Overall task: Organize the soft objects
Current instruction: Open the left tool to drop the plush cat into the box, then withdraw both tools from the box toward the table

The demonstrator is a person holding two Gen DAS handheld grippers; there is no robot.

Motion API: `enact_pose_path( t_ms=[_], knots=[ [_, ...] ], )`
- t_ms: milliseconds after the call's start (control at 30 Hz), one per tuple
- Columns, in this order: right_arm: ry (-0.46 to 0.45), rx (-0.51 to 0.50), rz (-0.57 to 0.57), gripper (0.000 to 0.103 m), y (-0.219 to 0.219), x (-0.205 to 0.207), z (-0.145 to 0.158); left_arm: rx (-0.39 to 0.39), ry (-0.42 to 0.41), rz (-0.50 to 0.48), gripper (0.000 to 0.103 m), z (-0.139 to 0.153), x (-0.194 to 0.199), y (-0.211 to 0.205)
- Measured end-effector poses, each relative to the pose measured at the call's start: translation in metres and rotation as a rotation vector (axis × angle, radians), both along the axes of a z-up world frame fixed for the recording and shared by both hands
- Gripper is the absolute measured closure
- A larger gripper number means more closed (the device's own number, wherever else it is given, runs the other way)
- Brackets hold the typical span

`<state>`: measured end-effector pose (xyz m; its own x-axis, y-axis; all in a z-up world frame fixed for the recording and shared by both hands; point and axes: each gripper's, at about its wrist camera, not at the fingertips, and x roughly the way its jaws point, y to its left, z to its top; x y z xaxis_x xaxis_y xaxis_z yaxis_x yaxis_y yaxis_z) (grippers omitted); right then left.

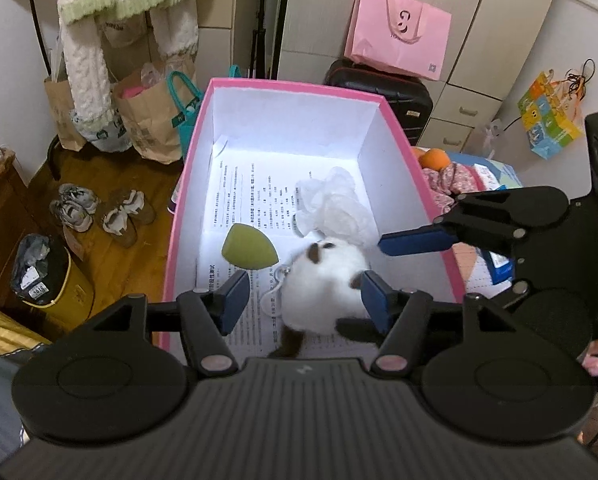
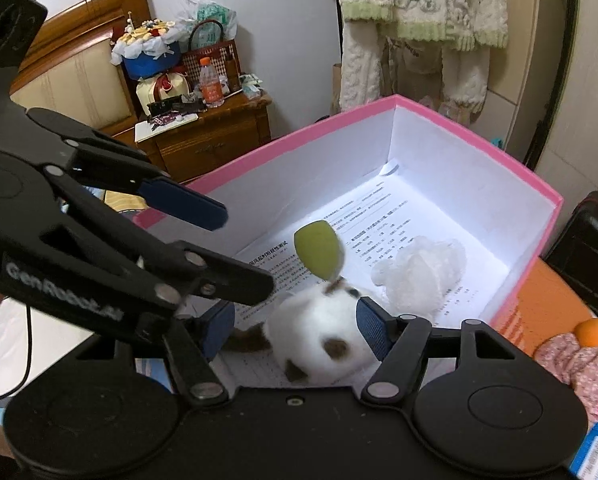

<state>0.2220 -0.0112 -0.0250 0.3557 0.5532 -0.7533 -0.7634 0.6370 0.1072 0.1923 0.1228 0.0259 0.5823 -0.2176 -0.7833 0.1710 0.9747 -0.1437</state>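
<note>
A pink box (image 1: pixel 291 85) (image 2: pixel 479 136) with white walls is lined with printed paper. Inside lie a white mesh puff (image 1: pixel 335 204) (image 2: pixel 423 272) and a white plush (image 1: pixel 323 292) (image 2: pixel 319 340) with brown patches. My right gripper (image 2: pixel 295 328) is shut on the plush, low over the paper; its left pad is partly hidden behind the left gripper. My left gripper (image 1: pixel 305 302) (image 2: pixel 247 250) is open above the box's near end. A green teardrop sponge (image 1: pixel 249 248) (image 2: pixel 319 254) is just off its fingertips, untouched and blurred in the right wrist view.
Shoes (image 1: pixel 103 212), paper bags (image 1: pixel 151 120) and a yellow bin (image 1: pixel 55 284) stand on the wooden floor left of the box. A black suitcase (image 1: pixel 383 92) and a pink bag (image 1: pixel 399 32) are behind it. Oranges (image 1: pixel 433 158) and floral cloth lie to its right. A wooden nightstand (image 2: pixel 215 136) stands beyond.
</note>
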Motion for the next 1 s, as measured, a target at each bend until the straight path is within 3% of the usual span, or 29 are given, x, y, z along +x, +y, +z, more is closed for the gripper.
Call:
enact_pose_path(
  t_ms=[533, 1000],
  knots=[
    [-0.162, -0.004, -0.029, 0.031, -0.036, -0.071, 0.053, 0.043, -0.119, -0.085, 0.033, 0.053, -0.084, -0.013],
    [-0.349, -0.016, -0.048, 0.029, -0.078, -0.147, 0.086, 0.082, -0.214, -0.221, 0.023, 0.073, -0.141, -0.053]
  ],
)
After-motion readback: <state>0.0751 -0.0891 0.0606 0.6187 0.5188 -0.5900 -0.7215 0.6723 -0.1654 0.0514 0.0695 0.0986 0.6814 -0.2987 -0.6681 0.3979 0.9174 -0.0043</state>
